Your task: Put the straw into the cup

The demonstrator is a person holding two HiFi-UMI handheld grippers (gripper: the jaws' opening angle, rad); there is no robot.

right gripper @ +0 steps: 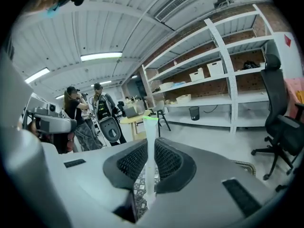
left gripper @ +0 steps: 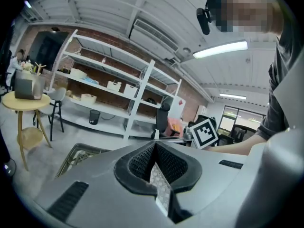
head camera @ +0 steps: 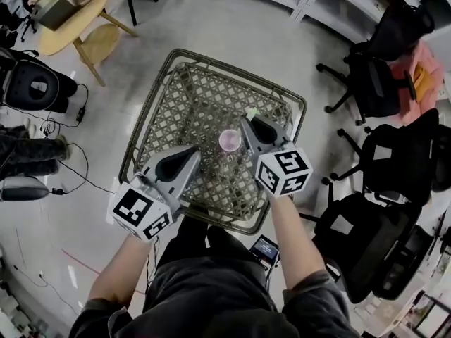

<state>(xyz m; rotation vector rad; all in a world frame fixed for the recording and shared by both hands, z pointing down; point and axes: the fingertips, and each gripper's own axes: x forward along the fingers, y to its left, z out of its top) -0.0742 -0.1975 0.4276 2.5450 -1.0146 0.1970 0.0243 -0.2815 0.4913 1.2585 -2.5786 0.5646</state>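
A small pink cup stands upright near the middle of the metal lattice table. My right gripper is just right of the cup and is shut on a pale straw with a green tip. In the right gripper view the straw stands upright between the closed pads of the right gripper, its green end on top. My left gripper hangs left of the cup. In the left gripper view the left gripper is shut with nothing held. Neither gripper view shows the cup.
Black office chairs crowd the right side. A round wooden table and a stool stand at the far left, with cables on the floor. White shelving lines the far wall. Two people stand farther off.
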